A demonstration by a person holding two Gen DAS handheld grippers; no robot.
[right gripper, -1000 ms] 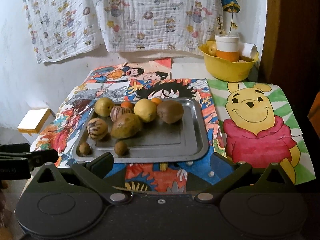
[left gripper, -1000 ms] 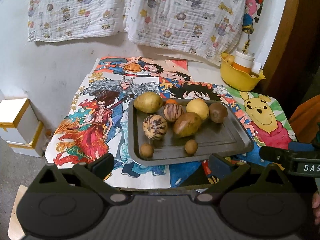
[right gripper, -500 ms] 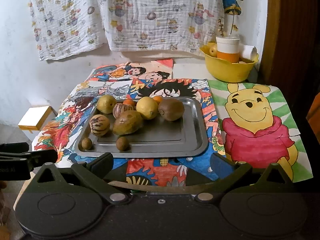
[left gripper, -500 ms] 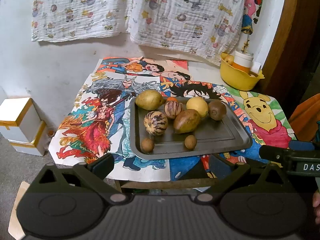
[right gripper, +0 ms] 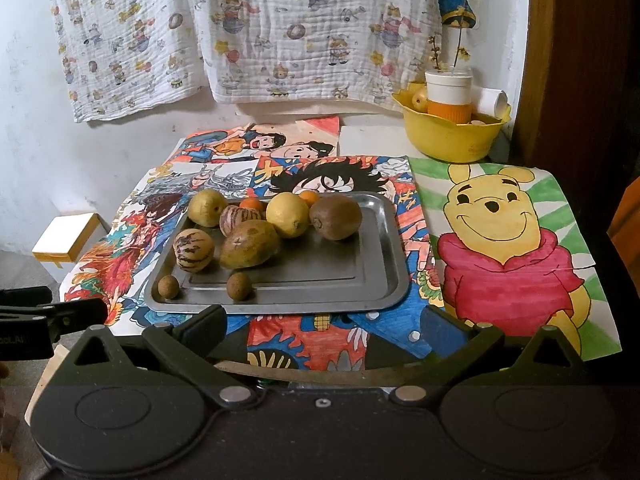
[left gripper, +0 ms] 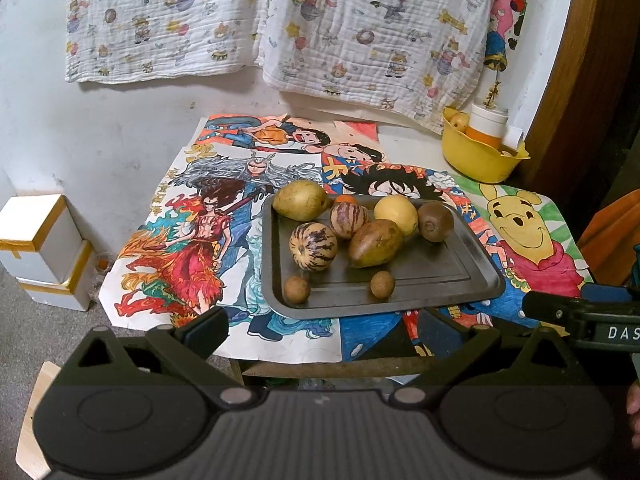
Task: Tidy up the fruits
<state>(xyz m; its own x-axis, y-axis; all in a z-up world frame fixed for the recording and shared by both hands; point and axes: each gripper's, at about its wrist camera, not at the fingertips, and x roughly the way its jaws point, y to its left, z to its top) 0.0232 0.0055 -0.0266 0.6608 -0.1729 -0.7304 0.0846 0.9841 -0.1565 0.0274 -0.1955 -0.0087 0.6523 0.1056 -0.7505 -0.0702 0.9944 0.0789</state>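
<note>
A grey metal tray (left gripper: pixel 444 280) (right gripper: pixel 360 276) lies on a small table covered with cartoon drawings. On it sit a yellow lemon (left gripper: pixel 396 209) (right gripper: pixel 287 215), a brown kiwi (left gripper: pixel 435 222) (right gripper: pixel 336 217), two striped melon-like fruits (left gripper: pixel 313 246) (right gripper: pixel 193 249), a green-brown mango (left gripper: pixel 375 243) (right gripper: pixel 249 244), a yellow-green fruit (left gripper: pixel 300 200) (right gripper: pixel 207 207), small orange fruits (right gripper: pixel 309 197) and two small brown round fruits (left gripper: pixel 382 284) (right gripper: pixel 239 286). My left gripper (left gripper: pixel 320 330) and right gripper (right gripper: pixel 324 326) both hang open and empty before the table's front edge.
A yellow bowl (left gripper: pixel 478 160) (right gripper: pixel 452 136) holding a white-and-orange cup stands at the table's back right by a wooden panel. White boxes (left gripper: pixel 38 248) with gold tape sit on the floor at left. A patterned cloth (right gripper: pixel 248 28) hangs on the wall behind.
Both grippers have drawn back a little from the table, so the tray looks farther away. The fruits have not moved. Both stay open.
</note>
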